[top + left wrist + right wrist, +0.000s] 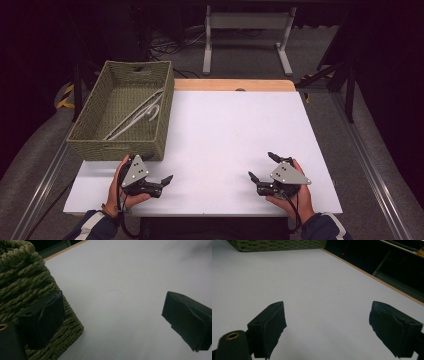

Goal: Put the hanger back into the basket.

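- on the white desk [235, 145], at its far left corner, stands the woven green basket [95, 145]; its long side runs from the near edge toward the far edge of the desk.
- inside the basket lie white hangers [137, 117], slanted, with the long axis going from the near left toward the far right of the basket floor; the hook ends seem to be at the far right.
- just beside the near right corner of the basket rests the left gripper [159, 182], the jaws wide apart and holding nothing; one jaw is touching or almost touching the weave, i cannot tell which.
- well apart, near the right edge of the desk, rests the right gripper [262, 167], also wide and empty.
- in my judgement the left one is much nearer to the hangers, which lie beyond and above the jaws, behind the basket wall.
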Demonstrator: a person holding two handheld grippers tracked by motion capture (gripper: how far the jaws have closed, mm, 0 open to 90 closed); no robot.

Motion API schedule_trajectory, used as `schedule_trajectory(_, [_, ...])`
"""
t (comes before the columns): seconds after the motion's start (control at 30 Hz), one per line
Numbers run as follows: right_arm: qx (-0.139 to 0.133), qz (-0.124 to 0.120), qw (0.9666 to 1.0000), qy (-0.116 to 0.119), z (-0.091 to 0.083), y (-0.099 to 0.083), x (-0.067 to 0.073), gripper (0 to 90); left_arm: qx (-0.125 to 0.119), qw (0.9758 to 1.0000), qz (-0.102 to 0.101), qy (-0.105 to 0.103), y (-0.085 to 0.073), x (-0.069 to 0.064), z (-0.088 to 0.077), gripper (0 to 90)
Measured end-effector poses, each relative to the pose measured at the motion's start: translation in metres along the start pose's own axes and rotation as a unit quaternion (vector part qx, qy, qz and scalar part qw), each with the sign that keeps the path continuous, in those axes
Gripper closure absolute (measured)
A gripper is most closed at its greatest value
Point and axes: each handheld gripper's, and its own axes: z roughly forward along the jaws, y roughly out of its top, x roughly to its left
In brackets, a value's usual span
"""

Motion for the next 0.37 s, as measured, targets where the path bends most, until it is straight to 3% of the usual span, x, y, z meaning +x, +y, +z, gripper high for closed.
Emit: schedule_trajectory(0.37, [0.001,0.001,1.0,0.004,0.0005,0.0003,-0.0002,14.8,0.01,0.9999,0.007,-0.01,0.0015,-0.0037,0.0032,7.5])
